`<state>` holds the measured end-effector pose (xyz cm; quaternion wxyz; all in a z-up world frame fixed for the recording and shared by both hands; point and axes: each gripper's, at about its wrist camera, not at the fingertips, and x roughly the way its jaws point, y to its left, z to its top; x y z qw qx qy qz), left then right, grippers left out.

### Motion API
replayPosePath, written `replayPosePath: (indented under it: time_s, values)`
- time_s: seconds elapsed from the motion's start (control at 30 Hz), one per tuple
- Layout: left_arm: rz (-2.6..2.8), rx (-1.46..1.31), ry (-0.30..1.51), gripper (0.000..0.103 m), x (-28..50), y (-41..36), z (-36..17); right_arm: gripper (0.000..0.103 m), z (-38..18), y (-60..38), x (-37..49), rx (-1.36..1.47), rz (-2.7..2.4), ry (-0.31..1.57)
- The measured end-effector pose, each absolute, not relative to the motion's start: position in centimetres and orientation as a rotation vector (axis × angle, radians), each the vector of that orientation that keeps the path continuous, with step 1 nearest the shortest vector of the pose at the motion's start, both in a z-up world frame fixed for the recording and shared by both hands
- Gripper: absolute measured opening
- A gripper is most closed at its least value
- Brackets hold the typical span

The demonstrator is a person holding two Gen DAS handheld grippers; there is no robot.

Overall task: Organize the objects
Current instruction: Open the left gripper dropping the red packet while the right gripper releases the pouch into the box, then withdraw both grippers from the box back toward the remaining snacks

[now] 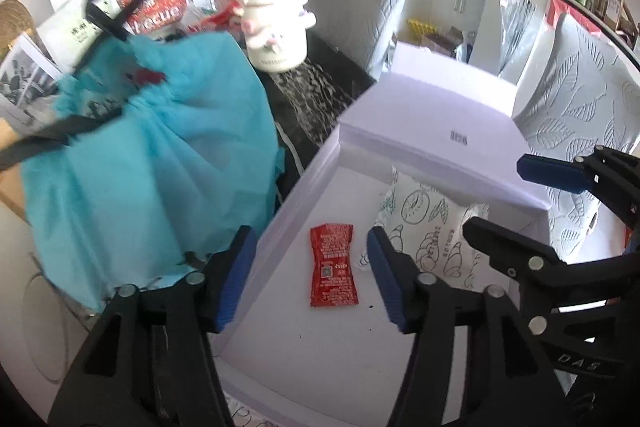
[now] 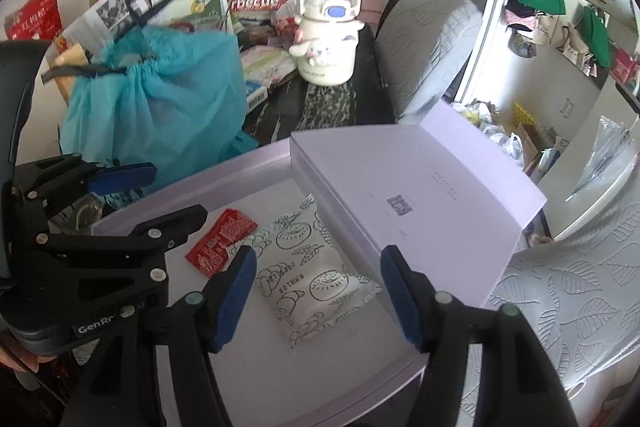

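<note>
Both grippers, left and right, have jaws open, holding nothing. Red sachet lies flat in the box, long axis near-to-far; bun packet just right.

Each camera sits on a gripper and looks forward and down along its two fingers. The left wrist view looks close into the white box, over the red packet. The right wrist view looks into the same box from the other side, over the drawn-on pouch. Both share the box, the blue bag and the kettle.
</note>
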<state>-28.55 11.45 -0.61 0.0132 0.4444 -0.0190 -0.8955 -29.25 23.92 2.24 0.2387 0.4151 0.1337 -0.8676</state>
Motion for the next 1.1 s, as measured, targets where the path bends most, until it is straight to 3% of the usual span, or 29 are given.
replayPosePath:
  time_s: [0.6, 1.1]
  values:
    - [-2.777, 1.216, 0.001, 0.081, -24.2, 8.6, 4.4, 0.086, 6.8, 23.4, -25.2, 0.985, -2.446, 0.392]
    - [-2.714, 1.158, 0.063, 0.083, -18.7, 6.2, 6.1, 0.089, 8.3, 21.3, -21.3, 0.917, -2.378, 0.437]
